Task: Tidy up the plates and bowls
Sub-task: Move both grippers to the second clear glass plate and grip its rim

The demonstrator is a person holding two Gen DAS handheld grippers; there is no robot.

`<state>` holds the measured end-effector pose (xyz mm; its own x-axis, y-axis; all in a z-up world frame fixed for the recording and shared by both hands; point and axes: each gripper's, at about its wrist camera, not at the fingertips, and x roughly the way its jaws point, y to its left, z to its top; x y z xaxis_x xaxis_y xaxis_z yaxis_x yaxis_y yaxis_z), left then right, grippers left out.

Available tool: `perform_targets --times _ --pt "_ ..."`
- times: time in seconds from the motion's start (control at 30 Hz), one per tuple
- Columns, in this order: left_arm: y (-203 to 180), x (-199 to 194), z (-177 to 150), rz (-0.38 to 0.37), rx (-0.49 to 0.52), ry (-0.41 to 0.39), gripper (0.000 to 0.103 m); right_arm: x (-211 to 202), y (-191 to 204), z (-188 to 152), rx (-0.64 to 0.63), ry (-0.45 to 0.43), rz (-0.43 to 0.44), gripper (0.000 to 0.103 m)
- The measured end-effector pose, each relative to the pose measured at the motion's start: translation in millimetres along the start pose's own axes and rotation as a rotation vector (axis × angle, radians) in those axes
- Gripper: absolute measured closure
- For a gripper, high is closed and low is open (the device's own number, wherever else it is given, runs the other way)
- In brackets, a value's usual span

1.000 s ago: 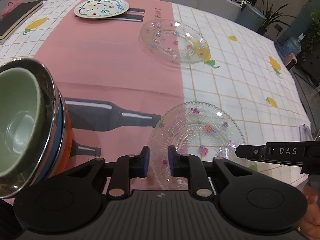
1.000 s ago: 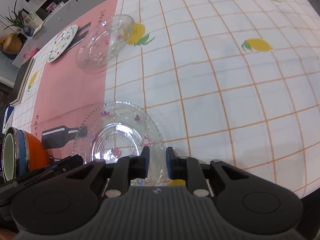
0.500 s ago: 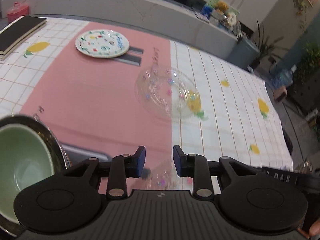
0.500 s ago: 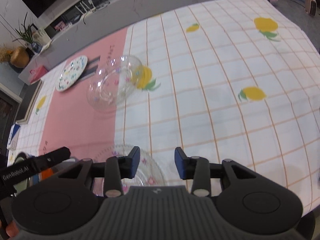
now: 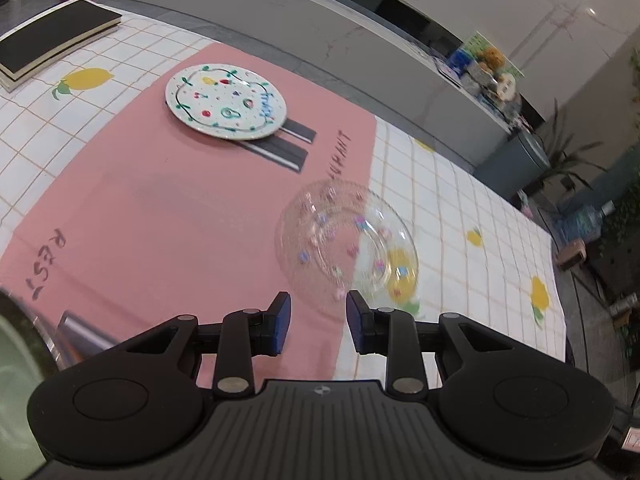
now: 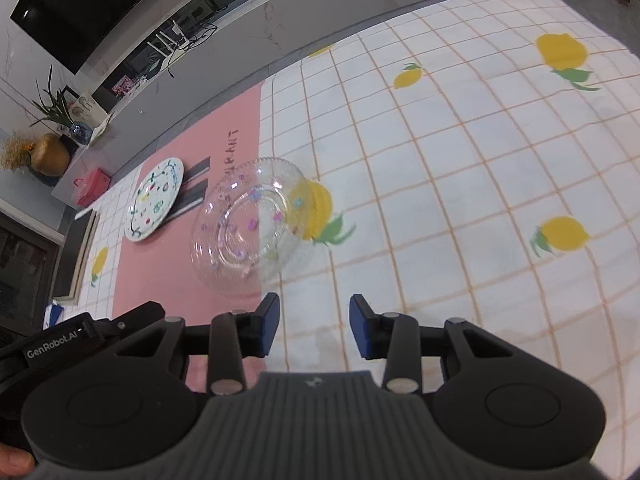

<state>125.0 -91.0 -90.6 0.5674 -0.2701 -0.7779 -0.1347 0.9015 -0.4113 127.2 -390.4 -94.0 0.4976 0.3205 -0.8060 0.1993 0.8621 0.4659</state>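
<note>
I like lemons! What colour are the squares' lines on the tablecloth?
Orange lines on the white tablecloth; clearest in the right wrist view.

Setting is reading as a home living and dining area. A bench is wearing a checked tablecloth (image 6: pixel 460 184) printed with lemons, with a pink placemat (image 5: pixel 168 216) lying over it. A long grey marble-look counter (image 5: pixel 360 36) is running behind, carrying cables and small boxes. Potted plants (image 6: pixel 52 108) and a gold vase (image 6: pixel 50 154) are standing at one end, under a dark wall screen (image 6: pixel 120 4). A water jug (image 5: pixel 580 224) is sitting on the floor.
</note>
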Motion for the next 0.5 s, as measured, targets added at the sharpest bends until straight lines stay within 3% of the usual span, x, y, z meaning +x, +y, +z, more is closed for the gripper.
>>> perform_targets --times 0.5 --pt "19.6 59.8 34.8 0.062 -0.155 -0.013 0.065 66.9 3.8 54.4 -0.012 0.026 -0.008 0.065"
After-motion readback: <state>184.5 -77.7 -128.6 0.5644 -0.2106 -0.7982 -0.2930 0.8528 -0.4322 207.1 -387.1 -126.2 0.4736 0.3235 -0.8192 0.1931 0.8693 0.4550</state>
